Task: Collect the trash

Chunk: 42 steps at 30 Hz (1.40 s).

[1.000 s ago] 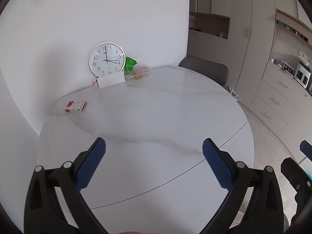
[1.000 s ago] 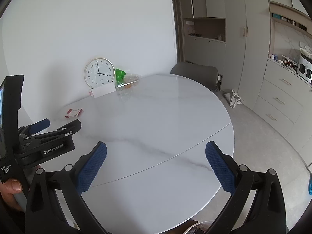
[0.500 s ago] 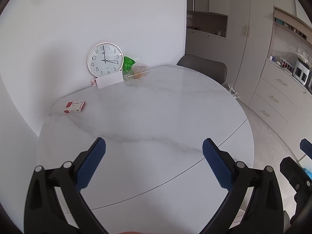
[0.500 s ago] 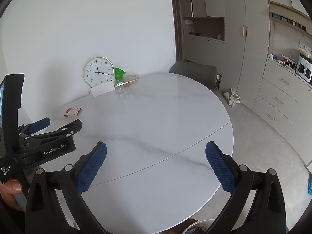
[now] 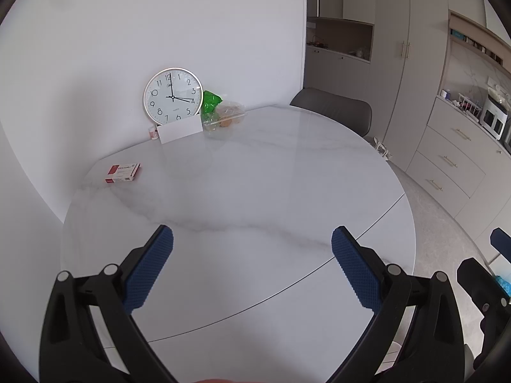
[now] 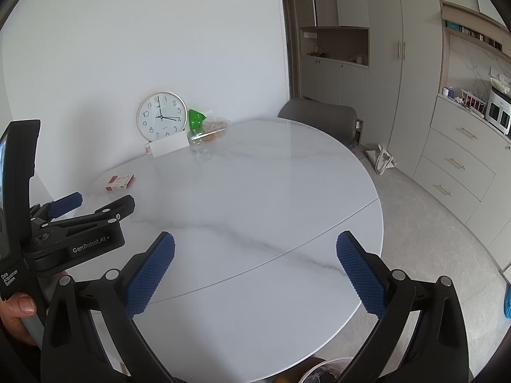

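Both grippers hang over the near edge of the round marble table (image 5: 271, 191), pointed toward the wall. The left gripper (image 5: 252, 265) has its jaws spread wide with nothing between them, and the right gripper (image 6: 255, 268) is spread the same way and equally empty, a stance that suits surveying the table more than any grasp. What might count as trash sits at the far side: a green bag (image 5: 210, 102) and a clear plastic clamshell (image 5: 225, 118) with some orange bits inside, both just beside a clock (image 5: 172, 96) that leans against the wall. A white card (image 5: 180, 131) is propped against the clock's foot, probably so it stands up. A small red and white box (image 5: 123, 172) lies flat near the left rim, well apart from the rest; whether it is trash I cannot tell. At the bottom edge of the right view a round rim (image 6: 325, 368) peeks out below the table, perhaps a bin, though too little shows to be sure. The broad middle of the table would fit either a cleared surface or one whose litter was only ever at the back. A grey chair (image 5: 332, 111) stands behind the table.
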Each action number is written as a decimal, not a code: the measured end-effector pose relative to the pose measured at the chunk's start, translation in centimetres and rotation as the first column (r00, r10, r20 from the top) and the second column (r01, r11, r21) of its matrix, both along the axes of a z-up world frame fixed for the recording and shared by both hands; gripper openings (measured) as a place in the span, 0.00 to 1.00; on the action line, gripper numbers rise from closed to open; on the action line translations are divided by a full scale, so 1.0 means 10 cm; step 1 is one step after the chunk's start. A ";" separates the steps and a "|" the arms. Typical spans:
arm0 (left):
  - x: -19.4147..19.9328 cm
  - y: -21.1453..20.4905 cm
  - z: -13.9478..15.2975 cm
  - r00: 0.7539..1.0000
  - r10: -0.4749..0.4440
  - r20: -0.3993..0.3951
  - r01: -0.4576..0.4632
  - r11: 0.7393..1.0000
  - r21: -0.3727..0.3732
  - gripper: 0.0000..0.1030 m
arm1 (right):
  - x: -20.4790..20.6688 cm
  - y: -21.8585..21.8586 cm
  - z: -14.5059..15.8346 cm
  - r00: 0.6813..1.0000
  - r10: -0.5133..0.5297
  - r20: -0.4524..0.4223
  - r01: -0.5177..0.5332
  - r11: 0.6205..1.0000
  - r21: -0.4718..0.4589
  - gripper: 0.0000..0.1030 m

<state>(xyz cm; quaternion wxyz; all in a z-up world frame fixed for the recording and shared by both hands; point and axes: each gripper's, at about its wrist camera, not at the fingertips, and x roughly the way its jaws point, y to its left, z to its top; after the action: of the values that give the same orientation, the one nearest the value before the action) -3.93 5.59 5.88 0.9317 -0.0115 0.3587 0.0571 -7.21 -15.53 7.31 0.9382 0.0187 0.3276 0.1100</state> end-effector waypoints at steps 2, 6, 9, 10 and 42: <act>0.00 0.00 0.00 1.000 -0.001 0.000 0.001 1.000 0.000 0.92 | -0.01 0.00 -0.01 1.000 0.001 -0.001 -0.001 1.000 0.000 0.98; -0.01 0.00 -0.01 1.000 0.000 -0.001 0.000 1.000 0.001 0.92 | -0.01 0.00 -0.01 1.000 0.000 -0.001 0.000 1.000 -0.001 0.98; -0.01 0.01 -0.02 1.000 0.004 -0.002 -0.004 1.000 0.000 0.92 | -0.02 0.01 -0.02 1.000 0.002 -0.003 -0.002 1.000 -0.003 0.98; -0.01 0.01 -0.02 1.000 0.004 -0.003 -0.004 1.000 -0.001 0.92 | -0.03 0.01 -0.01 1.000 0.003 -0.003 -0.003 1.000 -0.004 0.98; -0.03 0.06 -0.03 1.000 0.018 -0.003 -0.018 1.000 -0.001 0.92 | -0.06 0.04 -0.05 1.000 0.014 -0.012 -0.014 1.000 -0.011 0.98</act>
<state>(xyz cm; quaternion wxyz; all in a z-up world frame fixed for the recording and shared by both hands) -4.27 6.17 5.54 0.9306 -0.0152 0.3598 0.0655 -7.80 -15.14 6.78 0.9356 0.0120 0.3337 0.1149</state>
